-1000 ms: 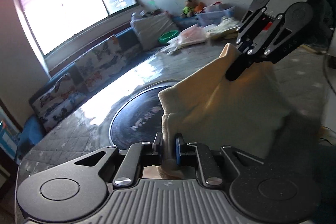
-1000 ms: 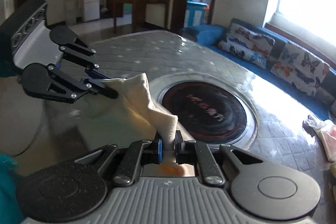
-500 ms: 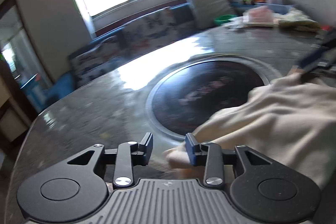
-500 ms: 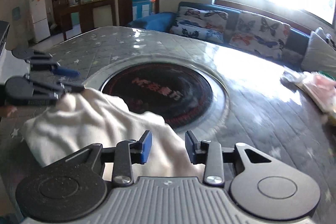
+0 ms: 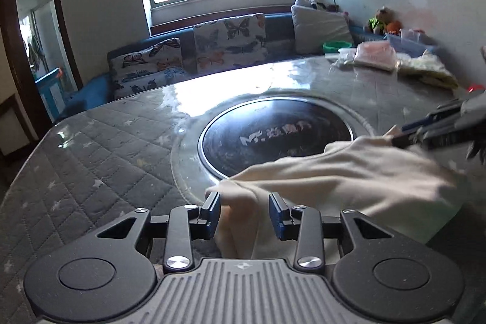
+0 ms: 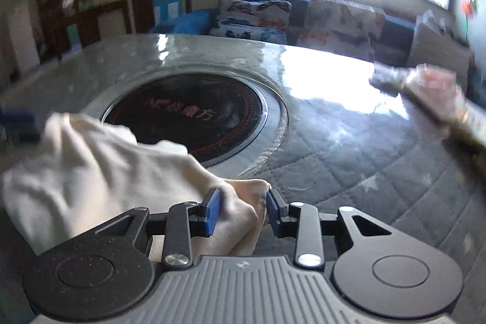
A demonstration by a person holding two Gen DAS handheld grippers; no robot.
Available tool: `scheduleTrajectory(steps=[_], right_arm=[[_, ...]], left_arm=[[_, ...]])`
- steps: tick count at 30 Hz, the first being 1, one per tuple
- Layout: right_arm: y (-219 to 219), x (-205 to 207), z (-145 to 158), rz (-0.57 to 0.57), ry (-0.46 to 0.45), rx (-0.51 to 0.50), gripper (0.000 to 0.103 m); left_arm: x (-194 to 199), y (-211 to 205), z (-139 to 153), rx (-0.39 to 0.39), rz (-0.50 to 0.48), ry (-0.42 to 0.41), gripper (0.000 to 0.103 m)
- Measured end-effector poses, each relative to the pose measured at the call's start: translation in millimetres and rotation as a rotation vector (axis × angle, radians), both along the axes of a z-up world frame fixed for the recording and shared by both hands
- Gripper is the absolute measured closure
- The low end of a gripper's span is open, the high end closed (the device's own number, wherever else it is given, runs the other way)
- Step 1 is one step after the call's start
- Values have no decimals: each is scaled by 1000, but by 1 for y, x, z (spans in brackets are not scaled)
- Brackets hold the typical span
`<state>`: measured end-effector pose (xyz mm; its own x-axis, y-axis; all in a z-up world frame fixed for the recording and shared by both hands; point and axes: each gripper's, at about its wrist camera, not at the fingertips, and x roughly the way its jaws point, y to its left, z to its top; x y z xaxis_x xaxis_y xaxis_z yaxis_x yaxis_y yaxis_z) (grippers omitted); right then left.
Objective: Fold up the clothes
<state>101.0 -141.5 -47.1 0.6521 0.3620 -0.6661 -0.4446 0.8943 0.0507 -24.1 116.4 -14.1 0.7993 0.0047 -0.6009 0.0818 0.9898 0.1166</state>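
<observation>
A cream-coloured garment [image 5: 349, 178] lies bunched on the quilted grey table, partly over the rim of the dark round inset. It also shows in the right wrist view [image 6: 100, 169]. My left gripper [image 5: 244, 213] is open, with one corner of the garment lying loose between its blue pads. My right gripper [image 6: 241, 213] is open, with the opposite corner between its pads. The right gripper also shows at the right edge of the left wrist view [image 5: 425, 132], at the garment's far end.
The dark round inset [image 5: 273, 135] sits in the table's middle. Bagged clothes [image 5: 391, 63] lie at the table's far right. A sofa with butterfly cushions [image 5: 212, 47] runs under the window. A doorway [image 5: 33, 56] is at the left.
Both grippers held the garment up by its corners, then lowered it onto the table and opened. The garment now lies on the table and the grippers have spread apart.
</observation>
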Motion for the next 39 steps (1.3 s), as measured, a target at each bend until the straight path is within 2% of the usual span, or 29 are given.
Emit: scheduleTrajectory(steps=[5, 10, 12, 15, 18, 23, 29, 32, 34, 36, 39], right_arm=[[7, -12, 7, 58, -46, -7, 70], [19, -8, 4, 78, -43, -11, 70], [23, -6, 2, 83, -34, -18, 70], [23, 0, -3, 67, -15, -38, 71], [24, -1, 1, 60, -26, -44, 71], [39, 8, 13, 110, -16, 8, 71], [70, 25, -1, 161, 20, -30, 71], [72, 29, -2, 136, 8, -54, 67], [74, 27, 6, 120, -26, -67, 67], [78, 23, 13, 160, -21, -25, 67], [96, 17, 17, 236, -4, 8, 67]], left_arm=[[13, 14, -7, -74, 49, 30, 64], [24, 24, -14, -166, 37, 60, 64], [27, 25, -18, -133, 61, 82, 78], [22, 29, -18, -139, 75, 84, 82], [14, 28, -15, -104, 82, 74, 81], [13, 32, -7, -76, 137, 50, 76], [12, 32, 5, -32, 184, 10, 76], [6, 28, 12, -50, 139, -6, 76], [4, 20, 16, -83, 72, -6, 76], [7, 10, 17, -106, 10, 6, 76], [21, -2, 11, -97, -34, 23, 76]])
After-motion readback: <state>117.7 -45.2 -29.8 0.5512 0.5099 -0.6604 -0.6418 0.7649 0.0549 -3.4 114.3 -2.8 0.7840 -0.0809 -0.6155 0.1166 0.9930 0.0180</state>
